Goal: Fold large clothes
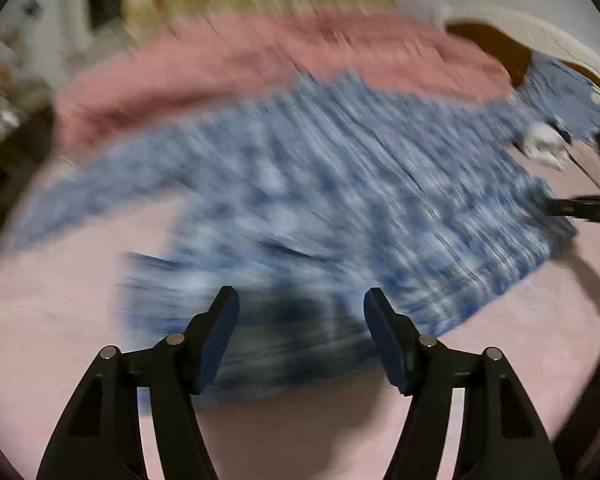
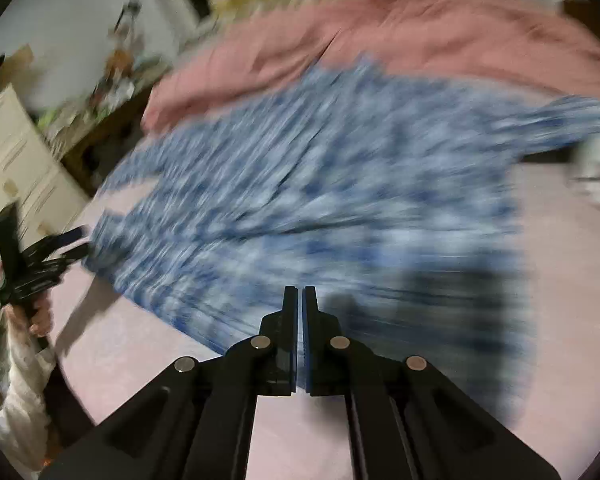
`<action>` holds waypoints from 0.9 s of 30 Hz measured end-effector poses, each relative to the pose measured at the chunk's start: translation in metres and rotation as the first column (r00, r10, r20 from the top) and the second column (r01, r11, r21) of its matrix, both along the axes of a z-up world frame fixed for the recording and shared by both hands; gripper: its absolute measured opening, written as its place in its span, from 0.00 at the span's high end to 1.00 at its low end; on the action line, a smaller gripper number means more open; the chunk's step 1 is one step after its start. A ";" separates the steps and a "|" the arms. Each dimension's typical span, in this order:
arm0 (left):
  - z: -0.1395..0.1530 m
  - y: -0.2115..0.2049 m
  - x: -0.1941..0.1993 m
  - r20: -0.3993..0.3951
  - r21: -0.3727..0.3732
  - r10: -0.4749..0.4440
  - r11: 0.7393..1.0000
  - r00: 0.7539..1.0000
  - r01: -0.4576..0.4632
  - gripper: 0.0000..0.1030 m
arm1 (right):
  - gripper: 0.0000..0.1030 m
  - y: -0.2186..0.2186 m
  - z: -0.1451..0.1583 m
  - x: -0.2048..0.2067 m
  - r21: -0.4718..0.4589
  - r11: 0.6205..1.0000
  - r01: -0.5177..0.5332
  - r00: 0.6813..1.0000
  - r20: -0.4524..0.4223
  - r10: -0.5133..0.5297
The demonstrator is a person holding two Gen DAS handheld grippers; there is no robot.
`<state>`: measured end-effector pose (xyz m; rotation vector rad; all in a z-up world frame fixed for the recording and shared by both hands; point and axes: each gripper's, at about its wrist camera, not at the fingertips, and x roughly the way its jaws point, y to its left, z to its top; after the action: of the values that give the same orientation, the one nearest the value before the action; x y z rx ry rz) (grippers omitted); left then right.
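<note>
Left wrist view is showing the left gripper [image 1: 301, 300] hovering with jaws apart and nothing between them, over the near hem of a blurred blue checked shirt [image 1: 320, 184] lying spread on the pale pink bed sheet [image 1: 60, 320]. A rose blanket [image 1: 260, 56] is lying at twelve o'clock. The right gripper [image 2: 300, 300] is sitting closed and empty above the shirt's hem.

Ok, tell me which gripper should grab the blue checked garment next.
Left, probably. The left gripper is open just above the blue checked garment; the right gripper is shut and empty.
</note>
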<state>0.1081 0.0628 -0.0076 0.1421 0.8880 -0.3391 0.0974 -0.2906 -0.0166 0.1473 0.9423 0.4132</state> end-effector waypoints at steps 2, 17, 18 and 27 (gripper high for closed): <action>-0.021 -0.019 0.019 -0.067 0.034 -0.001 0.999 0.998 0.003 0.48 | 0.98 0.039 -0.017 0.023 -0.097 0.994 -0.051 0.998 -0.039 0.048; 0.014 -0.019 0.053 0.206 -0.009 0.041 0.999 0.978 -0.040 0.39 | 0.97 -0.002 0.010 0.036 -0.137 0.971 0.195 0.968 0.188 -0.168; 0.016 -0.015 0.042 0.218 0.017 0.049 0.998 0.975 -0.054 0.35 | 0.95 -0.009 0.013 0.020 -0.151 0.969 0.195 0.964 0.209 -0.162; 0.004 0.080 0.013 0.166 0.029 0.309 0.948 0.936 -0.318 0.00 | 0.30 -0.116 -0.007 -0.046 -0.077 0.908 0.412 0.901 0.182 -0.393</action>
<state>0.1215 0.1426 -0.0038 0.0750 0.7461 -0.0039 0.0513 -0.4065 -0.0238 0.1968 0.7466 -0.0147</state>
